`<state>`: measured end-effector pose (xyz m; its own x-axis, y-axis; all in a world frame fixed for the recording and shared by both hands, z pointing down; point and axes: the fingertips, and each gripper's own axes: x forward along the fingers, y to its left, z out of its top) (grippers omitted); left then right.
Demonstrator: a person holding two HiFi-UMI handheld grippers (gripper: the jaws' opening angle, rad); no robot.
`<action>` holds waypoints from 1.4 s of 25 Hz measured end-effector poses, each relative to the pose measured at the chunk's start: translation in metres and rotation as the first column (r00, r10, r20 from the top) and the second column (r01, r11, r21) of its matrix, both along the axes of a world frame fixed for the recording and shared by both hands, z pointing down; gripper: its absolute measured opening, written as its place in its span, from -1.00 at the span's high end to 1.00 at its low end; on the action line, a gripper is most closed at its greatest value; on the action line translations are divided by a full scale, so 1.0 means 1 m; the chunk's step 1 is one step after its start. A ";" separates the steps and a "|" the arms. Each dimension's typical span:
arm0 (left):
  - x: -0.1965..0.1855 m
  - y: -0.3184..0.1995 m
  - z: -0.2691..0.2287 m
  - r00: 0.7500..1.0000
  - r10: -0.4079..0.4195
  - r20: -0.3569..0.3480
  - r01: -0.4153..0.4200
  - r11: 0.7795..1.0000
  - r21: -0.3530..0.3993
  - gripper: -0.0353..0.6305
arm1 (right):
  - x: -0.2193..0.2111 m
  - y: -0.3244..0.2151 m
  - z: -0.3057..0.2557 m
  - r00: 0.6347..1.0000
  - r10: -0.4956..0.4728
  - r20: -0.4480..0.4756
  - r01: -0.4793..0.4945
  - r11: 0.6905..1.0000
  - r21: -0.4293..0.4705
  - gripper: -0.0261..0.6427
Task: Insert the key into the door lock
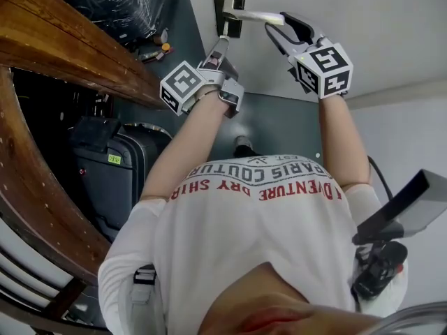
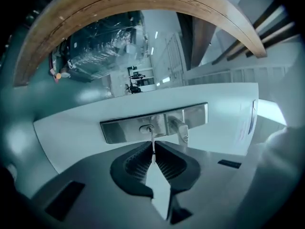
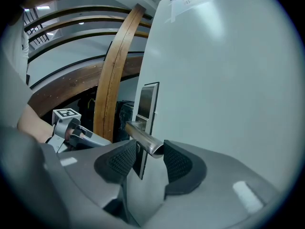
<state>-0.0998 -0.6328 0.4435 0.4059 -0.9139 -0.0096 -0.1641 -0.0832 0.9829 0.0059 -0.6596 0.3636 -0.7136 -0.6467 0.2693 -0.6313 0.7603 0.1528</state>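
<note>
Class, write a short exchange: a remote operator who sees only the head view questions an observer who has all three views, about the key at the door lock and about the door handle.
Operator: From above I can't see between the jaws of the left gripper. Is it holding the key?
Observer: Yes. The left gripper view shows its jaws shut on the thin key, whose tip meets the keyhole in the metal lock plate. How deep it sits, I cannot tell.
Operator: And the right gripper at the door handle?
Observer: The right gripper view shows the end of the door handle between open jaws, with a gap beside one pad.
</note>
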 end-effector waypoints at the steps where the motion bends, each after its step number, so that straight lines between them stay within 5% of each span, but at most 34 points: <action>1: 0.000 -0.003 0.005 0.999 -0.012 -0.031 0.011 1.000 -0.011 0.82 | 0.000 0.000 0.000 1.000 -0.001 0.000 0.001 1.000 -0.001 0.41; 7: 0.007 -0.014 0.006 0.994 -0.033 -0.109 0.032 0.999 -0.011 0.82 | 0.001 0.000 -0.002 1.000 -0.007 0.003 0.007 1.000 0.002 0.41; 35: 0.005 -0.044 0.004 0.977 -0.080 -0.197 0.081 0.997 -0.003 0.82 | -0.001 0.009 -0.005 0.999 -0.040 -0.008 0.040 0.999 0.010 0.43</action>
